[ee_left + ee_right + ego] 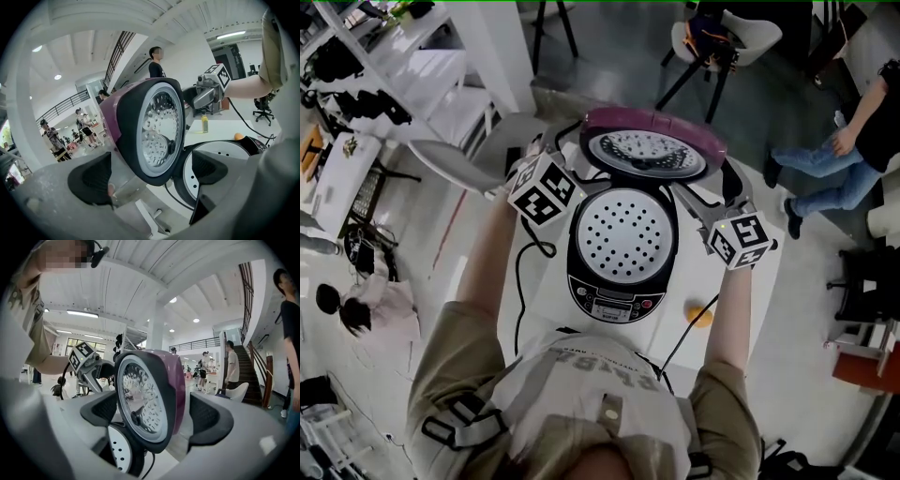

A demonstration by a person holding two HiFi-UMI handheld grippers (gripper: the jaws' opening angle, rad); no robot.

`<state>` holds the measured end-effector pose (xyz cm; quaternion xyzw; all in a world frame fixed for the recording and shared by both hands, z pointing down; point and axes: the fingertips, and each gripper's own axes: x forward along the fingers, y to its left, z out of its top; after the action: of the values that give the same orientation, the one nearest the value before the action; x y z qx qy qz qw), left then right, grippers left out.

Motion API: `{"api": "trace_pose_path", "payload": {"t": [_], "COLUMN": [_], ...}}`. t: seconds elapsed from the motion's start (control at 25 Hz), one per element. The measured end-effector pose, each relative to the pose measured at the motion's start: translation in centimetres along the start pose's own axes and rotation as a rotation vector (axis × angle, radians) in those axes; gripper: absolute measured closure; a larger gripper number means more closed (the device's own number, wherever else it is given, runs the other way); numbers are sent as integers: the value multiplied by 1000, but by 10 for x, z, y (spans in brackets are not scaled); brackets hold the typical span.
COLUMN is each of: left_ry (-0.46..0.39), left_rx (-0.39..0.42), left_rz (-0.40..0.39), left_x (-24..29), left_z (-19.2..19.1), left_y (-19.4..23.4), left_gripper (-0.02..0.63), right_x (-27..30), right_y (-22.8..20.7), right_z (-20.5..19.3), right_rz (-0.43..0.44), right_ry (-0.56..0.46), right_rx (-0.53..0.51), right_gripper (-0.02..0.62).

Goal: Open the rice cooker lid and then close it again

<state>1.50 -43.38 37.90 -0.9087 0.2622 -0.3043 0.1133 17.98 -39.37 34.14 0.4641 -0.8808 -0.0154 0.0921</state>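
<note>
Rice cooker (579,274) open on a white table (548,302), a person working it with a gripper in each hand.

The left gripper (152,173), its marker cube (546,190) facing up, sits at the cooker's left flank. Its jaws are spread wide. The raised lid (652,150) stands upright just ahead of them, and its rim shows in the gap between the two pads, with neither pad pressed against it. The lid's purple shell is toward this gripper's left pad and its dimpled metal inner face toward the right one. Below and to the right of the jaws lies the cooker's mouth, covered by a white perforated plate (625,234). A black cable (521,281) runs across the table below this gripper.

The control panel (615,303) faces the person, nearer to them than either gripper.

The right gripper (157,416) sits at the cooker's right flank. Its jaws are also spread, with nothing pinched. From its side the lid again fills the gap between the pads, the inner face toward its left pad and the purple shell toward its right pad, clear of both. A small orange object (700,315) lies on the table behind this gripper, close to the person's forearm.

A seated bystander (853,141) is on the floor well beyond the right gripper.
</note>
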Motion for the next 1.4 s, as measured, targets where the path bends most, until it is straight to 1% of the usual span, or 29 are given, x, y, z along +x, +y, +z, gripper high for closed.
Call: {"api": "trace_pose_path", "payload": {"t": [0.16,0.4,0.96,1.4], "left_ry": [0,11,22,35], "left_rx": [32,66,69,80], "left_rz": [-23,-36,-34,-48], "left_x": [5,10,7,-7], "left_z": [4,6,6,3], "left_y": [1,2,-2,-17], "left_gripper": [58,58,58,58], "right_x": [9,18,18,4], "right_y": [-2,0,6,23], "right_z": [5,8,8,5], "right_rz": [13,43,70,89], "right_ry": [1,-9,-6,15], "right_rx": [-24,-45,-53,-84], "right_gripper": [135,129,123,112]}}
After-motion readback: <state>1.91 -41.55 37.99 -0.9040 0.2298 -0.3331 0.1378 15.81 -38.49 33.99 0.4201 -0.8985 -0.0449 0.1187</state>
